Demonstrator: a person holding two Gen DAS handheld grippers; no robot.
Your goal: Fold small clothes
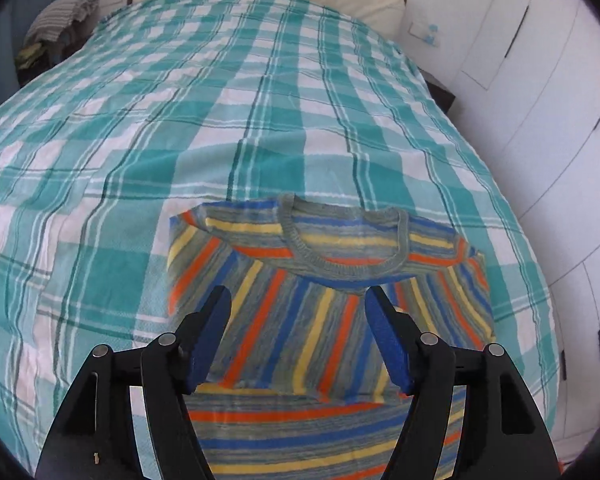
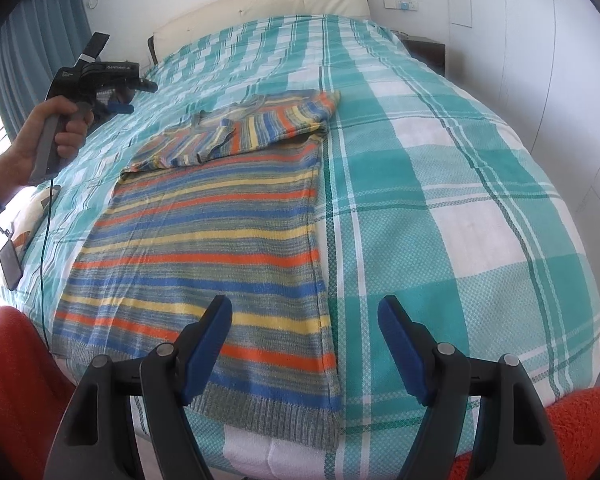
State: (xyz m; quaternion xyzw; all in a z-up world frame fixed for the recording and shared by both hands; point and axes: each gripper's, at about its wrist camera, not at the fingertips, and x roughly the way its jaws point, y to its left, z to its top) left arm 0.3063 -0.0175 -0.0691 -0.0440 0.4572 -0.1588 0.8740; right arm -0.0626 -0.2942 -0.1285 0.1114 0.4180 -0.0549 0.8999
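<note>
A small striped knit sweater (image 2: 204,248) in orange, blue, yellow and grey lies flat on the bed, hem toward me. Its sleeves are folded across the chest (image 2: 260,128). In the left wrist view the sweater's collar and folded sleeves (image 1: 328,256) lie just beyond my left gripper (image 1: 298,304), which is open and empty above the sweater. In the right wrist view the left gripper (image 2: 128,100) is held in a hand beyond the sweater's left side. My right gripper (image 2: 304,312) is open and empty, over the sweater's lower right edge near the hem.
The bed has a teal and white checked cover (image 2: 440,200) and a cream headboard (image 2: 260,0). White wardrobe doors (image 1: 540,80) stand to the right. A dark phone (image 2: 10,262) lies at the bed's left edge. Clothes are piled on a bedside stand (image 1: 60,16).
</note>
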